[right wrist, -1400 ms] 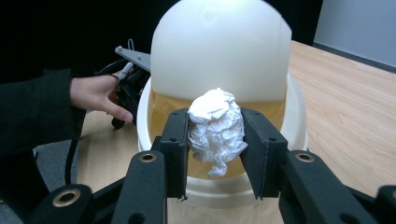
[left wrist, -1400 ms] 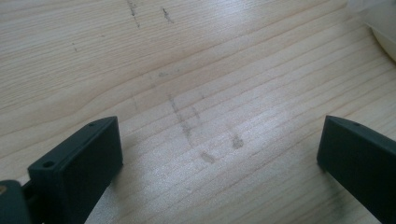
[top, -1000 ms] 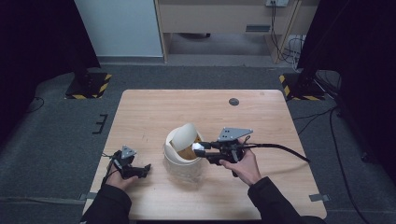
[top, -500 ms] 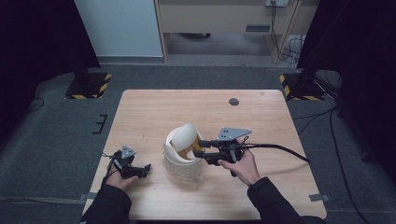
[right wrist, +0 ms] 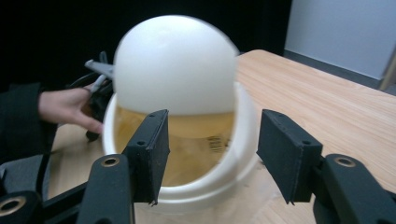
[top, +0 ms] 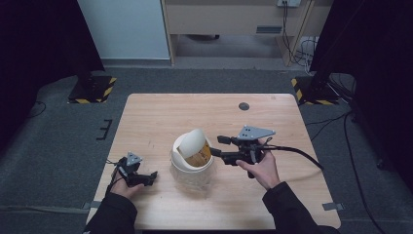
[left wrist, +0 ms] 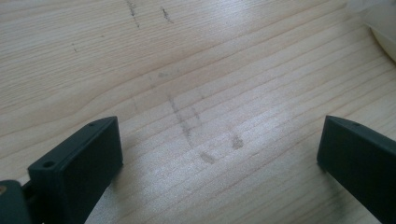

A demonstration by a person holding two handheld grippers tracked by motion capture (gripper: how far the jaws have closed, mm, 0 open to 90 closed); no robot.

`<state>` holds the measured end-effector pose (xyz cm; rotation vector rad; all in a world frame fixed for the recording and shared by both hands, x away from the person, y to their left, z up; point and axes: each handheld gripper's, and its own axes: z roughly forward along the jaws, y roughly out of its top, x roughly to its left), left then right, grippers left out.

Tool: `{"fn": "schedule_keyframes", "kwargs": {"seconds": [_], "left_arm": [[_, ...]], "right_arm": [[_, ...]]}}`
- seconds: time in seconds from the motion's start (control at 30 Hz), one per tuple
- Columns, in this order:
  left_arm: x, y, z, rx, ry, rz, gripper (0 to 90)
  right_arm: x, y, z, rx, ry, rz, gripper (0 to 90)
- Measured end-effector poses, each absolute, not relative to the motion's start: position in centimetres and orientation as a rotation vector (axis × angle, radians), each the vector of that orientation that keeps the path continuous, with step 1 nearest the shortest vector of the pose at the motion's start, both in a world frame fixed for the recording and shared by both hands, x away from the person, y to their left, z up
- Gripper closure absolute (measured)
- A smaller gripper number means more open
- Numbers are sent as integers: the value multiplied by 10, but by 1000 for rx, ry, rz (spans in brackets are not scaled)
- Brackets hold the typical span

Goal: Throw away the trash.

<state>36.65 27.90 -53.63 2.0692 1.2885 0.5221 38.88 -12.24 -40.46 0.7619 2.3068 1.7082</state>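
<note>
The right gripper (top: 215, 146) hovers at the rim of the white bin (top: 192, 165), which stands near the table's (top: 160, 117) front middle; its jaws are spread wide and hold nothing, and the swing lid (right wrist: 175, 65) is tipped up, so the step looks like working that lid or reaching inside. Next it likely needs to ease forward, centred on the opening, without knocking the light bin over. Inside, a yellowish liner or bag shows, its contents unclear; the left gripper (top: 148, 176) rests wide open and empty on the table, well left of the bin.
</note>
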Motion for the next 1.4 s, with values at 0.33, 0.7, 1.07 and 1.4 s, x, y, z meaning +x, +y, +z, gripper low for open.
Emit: {"fn": "schedule_keyframes", "kwargs": {"seconds": [0.33,0.7,1.07,1.4], "left_arm": [[366,279,-536,2069,1288,522,0],[366,279,-536,2068,1288,523,0],[366,279,-536,2068,1288,523,0],[366,279,-536,2067,1288,521,0]], "right_arm": [[402,-152,-414,884,2241,1638,343],[415,-183,-447,1024,2243,1466,284],[425,-216,-485,1170,2235,1277,253],[433,-244,-507,1261,2204,1113,177]]}}
